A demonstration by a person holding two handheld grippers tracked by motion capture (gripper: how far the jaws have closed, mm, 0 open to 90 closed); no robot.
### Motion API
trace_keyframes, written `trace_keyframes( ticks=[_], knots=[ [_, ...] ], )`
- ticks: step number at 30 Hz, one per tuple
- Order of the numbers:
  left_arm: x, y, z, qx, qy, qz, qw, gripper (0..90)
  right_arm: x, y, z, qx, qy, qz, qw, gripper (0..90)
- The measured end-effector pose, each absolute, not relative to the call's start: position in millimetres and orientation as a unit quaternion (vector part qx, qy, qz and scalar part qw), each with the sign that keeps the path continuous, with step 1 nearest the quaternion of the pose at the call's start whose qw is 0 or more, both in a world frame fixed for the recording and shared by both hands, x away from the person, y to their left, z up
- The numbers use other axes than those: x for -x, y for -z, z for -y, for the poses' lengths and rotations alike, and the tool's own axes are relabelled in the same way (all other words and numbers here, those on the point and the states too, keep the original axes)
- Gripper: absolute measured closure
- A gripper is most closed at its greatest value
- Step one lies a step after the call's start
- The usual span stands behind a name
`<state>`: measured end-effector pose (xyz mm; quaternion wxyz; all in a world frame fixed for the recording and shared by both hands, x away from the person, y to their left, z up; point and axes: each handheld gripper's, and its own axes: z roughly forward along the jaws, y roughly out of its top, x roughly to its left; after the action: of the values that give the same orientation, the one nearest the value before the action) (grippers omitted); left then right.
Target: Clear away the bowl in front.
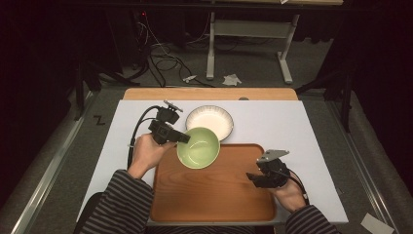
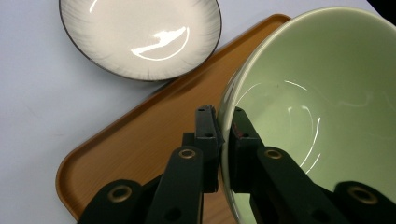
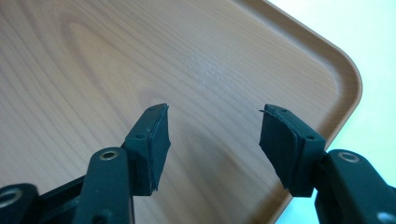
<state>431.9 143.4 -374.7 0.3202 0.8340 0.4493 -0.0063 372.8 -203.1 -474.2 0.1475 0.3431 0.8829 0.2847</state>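
Left gripper [image 2: 226, 135]: its jaws are pressed onto the rim of the green bowl [image 2: 322, 112], one jaw outside the wall and one inside; in the high view the left gripper [image 1: 181, 138] is seen at the bowl's left edge, held by the left hand [image 1: 146, 151].
Green bowl: it is seen in the high view [image 1: 198, 147] over the far left part of the wooden tray [image 1: 214, 195], tilted in the left gripper view; whether its base touches the tray cannot be told.
Right gripper [image 3: 212, 140]: its jaws are spread wide with nothing between them, above the bare tray [image 3: 93, 56] near a rounded corner; in the high view the right gripper [image 1: 254, 178] is seen at the tray's right edge, held by the right hand [image 1: 291, 194].
White plate [image 1: 210, 122]: it is set on the pale table cover [image 1: 272, 122] just beyond the tray, its near edge overlapped by the bowl in the high view; it is also seen in the left gripper view [image 2: 140, 32], cut off at the top.
Hard to make out: the bowl's right and lower parts are cut off in the left gripper view; the tray's near edge is partly covered by the striped sleeves [image 1: 117, 204].
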Motion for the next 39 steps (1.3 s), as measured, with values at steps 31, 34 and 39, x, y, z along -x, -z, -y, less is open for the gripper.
trace_keyframes(
  ticks=[31, 34, 39],
  knots=[
    [-421, 417, -129, -0.848, 0.036, -0.439, 0.293, 85.4, -371, 473, 205, -0.347, -0.286, -0.881, 0.147, 44.2],
    [-422, 421, -126, -0.85, 0.039, -0.438, 0.29, 85.4, -371, 473, 205, -0.346, -0.287, -0.881, 0.147, 44.2],
    [-424, 427, -120, -0.853, 0.041, -0.436, 0.283, 85.4, -371, 473, 206, -0.347, -0.29, -0.88, 0.145, 44.2]
  ],
)
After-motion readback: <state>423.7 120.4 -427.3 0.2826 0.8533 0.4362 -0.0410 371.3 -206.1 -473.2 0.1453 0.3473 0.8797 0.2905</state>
